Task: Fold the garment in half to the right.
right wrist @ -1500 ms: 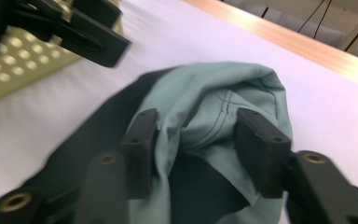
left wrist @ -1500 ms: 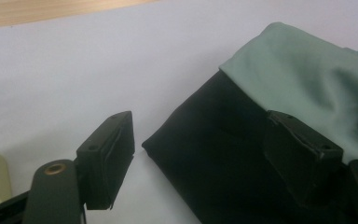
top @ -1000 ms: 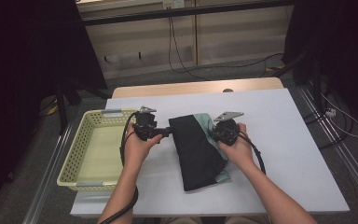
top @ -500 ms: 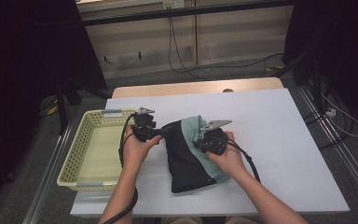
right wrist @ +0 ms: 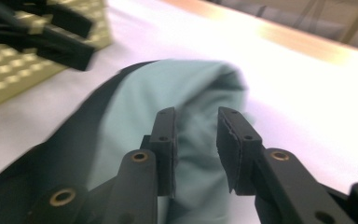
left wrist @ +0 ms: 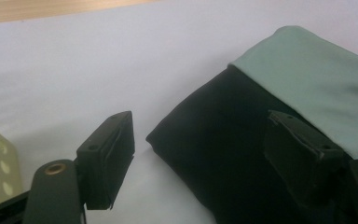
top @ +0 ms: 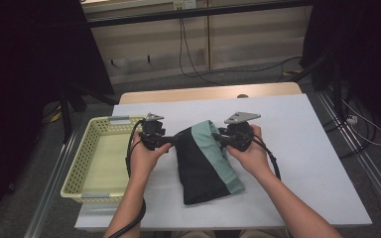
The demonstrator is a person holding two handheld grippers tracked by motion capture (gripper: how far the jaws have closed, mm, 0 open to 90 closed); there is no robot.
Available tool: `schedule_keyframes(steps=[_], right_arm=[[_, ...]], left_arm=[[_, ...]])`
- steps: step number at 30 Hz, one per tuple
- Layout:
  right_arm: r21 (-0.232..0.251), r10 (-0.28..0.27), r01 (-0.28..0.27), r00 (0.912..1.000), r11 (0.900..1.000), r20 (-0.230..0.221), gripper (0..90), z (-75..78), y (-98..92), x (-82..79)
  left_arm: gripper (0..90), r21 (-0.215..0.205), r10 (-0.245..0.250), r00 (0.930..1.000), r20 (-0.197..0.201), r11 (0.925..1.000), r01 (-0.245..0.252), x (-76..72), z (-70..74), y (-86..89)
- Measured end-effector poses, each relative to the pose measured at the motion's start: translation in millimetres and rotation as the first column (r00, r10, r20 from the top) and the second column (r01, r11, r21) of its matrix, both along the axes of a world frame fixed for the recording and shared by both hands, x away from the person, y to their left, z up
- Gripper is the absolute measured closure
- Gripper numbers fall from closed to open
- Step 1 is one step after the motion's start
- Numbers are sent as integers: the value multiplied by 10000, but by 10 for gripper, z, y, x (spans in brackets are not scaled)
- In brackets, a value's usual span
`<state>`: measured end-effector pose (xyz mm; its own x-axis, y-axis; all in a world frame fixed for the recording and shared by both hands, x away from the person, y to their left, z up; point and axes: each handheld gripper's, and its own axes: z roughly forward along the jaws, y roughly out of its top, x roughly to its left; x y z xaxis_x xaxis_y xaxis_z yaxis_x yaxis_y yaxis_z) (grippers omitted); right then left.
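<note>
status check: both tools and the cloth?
Left tool open, straddling the cloth's black edge. Right tool just opening, nothing pinched, over green fold. Cloth folded on table, basket beside; nothing blocking.

Both tongs, left [top: 172, 142] and right [top: 217, 135], flank the folded black-and-green cloth [top: 204, 163].

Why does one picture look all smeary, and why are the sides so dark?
In the right gripper view the basket and cloth smear with blur; the left gripper view is sharp; in the high view the table is lit, with the room's sides in shadow.
</note>
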<state>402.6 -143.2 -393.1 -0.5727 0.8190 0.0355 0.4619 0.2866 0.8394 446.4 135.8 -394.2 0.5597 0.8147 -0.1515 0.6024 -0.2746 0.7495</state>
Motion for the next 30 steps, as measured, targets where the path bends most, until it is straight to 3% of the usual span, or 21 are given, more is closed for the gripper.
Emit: schedule_keyframes(steps=[3,5,9,12,16,19,21,23,25,28,30], right_arm=[[-19,240,-240,9995,9997,-188,692,-40,6,47],[-315,261,-272,9990,9991,-357,666,-79,43,47],[-1123,-163,189,9996,9935,235,659,-1,78,18],[-1102,-182,225,9990,9937,401,667,103,76,-8],[-669,182,-157,9991,9976,377,678,162,122,-43],[-719,603,-591,9981,9957,153,693,96,215,-36],[-1238,666,-654,9978,9902,57,787,35,249,-3],[-1344,553,-576,9982,9892,-212,888,-25,202,49],[-1424,270,-298,9994,9894,-219,898,-85,118,79],[-2119,38,-130,9990,9772,-441,900,-252,44,101],[-1940,120,-248,9977,9807,-667,900,-370,15,105]], left_arm=[[255,-16,6,10000,-5,10000,-6,-3,11,31],[255,-12,57,10000,22,10000,-57,-8,11,50],[255,127,106,9999,66,9999,-107,-8,16,87],[256,94,136,9999,96,9999,-137,-12,40,94],[255,85,124,9997,194,9999,-125,-23,79,79],[255,93,84,9998,190,9999,-86,-29,76,58],[255,164,33,9999,123,9999,-35,-25,65,48],[255,189,39,9999,124,9998,-42,-22,53,39],[255,192,22,9999,112,9998,-24,-12,41,30],[255,182,44,10000,17,9998,-44,0,11,17],[255,179,80,9999,84,9998,-82,6,-12,12]])
